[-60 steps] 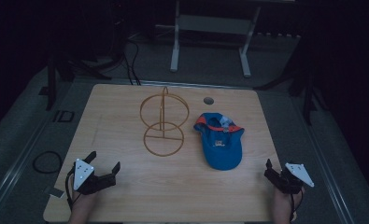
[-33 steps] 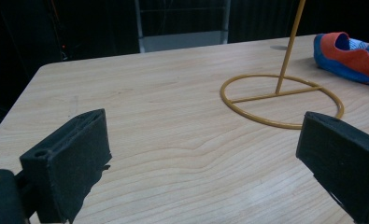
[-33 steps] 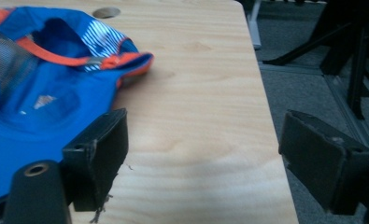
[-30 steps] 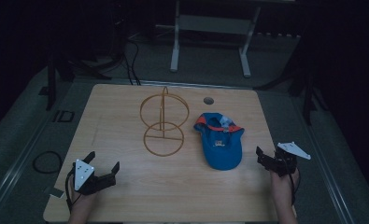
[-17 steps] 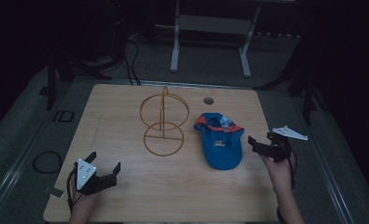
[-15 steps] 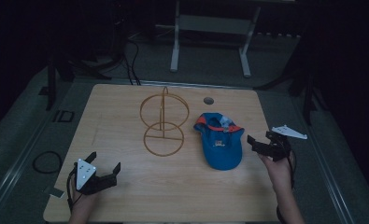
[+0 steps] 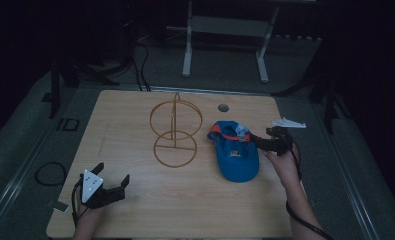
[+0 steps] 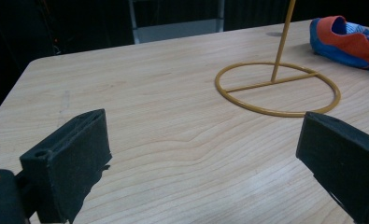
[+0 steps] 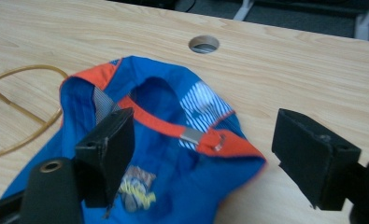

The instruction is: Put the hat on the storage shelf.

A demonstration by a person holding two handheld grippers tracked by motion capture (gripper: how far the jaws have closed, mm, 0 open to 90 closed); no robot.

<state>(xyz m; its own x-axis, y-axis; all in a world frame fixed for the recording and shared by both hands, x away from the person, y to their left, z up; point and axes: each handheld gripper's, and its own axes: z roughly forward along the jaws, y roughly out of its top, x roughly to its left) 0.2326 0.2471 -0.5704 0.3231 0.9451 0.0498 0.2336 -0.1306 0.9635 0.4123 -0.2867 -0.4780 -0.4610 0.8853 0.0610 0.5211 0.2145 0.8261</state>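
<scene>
A blue and orange cap (image 7: pixel 235 152) lies flat on the wooden table (image 7: pixel 135 210), right of centre, just beside the round base of a yellow wire stand (image 7: pixel 175 135) that stands upright near the middle. The cap and the stand are close; whether they touch I cannot tell.

The right gripper (image 7: pixel 265 142) is at the cap's right edge, pointing toward it from the person's right hand (image 7: pixel 282 162). Its jaws stand wide and have just been closing a little. In the right gripper view the cap's orange rear band with its metal buckle (image 9: pixel 191 136) lies between them, the pads not pressing on it. A round hole (image 9: pixel 204 44) in the table lies beyond the cap.

The left gripper (image 7: pixel 110 182) rests near the table's near left corner, well apart from the cap and the stand. Its jaws are wide, with bare wood between them.
</scene>
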